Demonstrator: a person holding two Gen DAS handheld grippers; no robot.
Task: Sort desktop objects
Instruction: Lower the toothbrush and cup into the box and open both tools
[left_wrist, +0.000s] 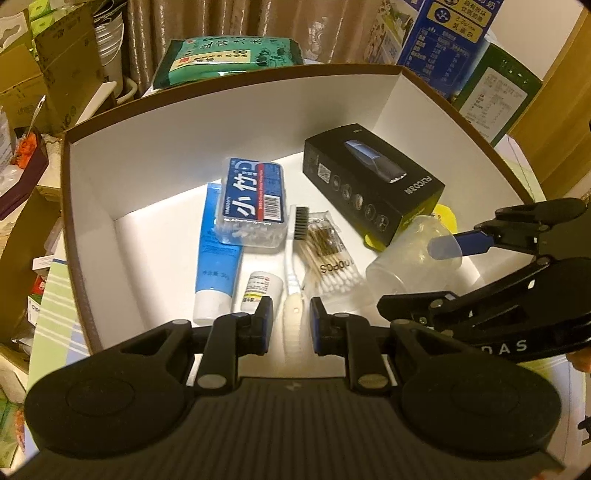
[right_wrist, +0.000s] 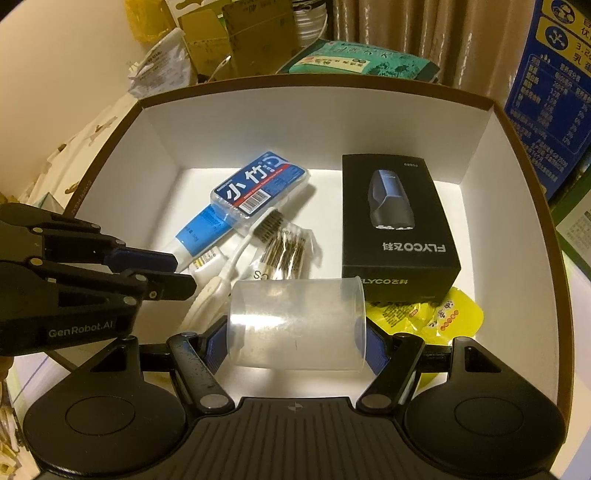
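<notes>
Gripping the toothbrush (left_wrist: 294, 295) handle in the left hand-held gripper (left_wrist: 291, 325) and the clear cup (right_wrist: 295, 325) in the right hand-held gripper (right_wrist: 295, 341), both over the box (right_wrist: 314, 122), the person seemingly must next slot brush into cup.

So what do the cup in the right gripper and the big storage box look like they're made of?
Cup: probably thin clear plastic, slightly frosted; the box floor shows through it. Storage box: looks like stiff cardboard, matte white inside with a brown rim; folded, creased corners.
</notes>
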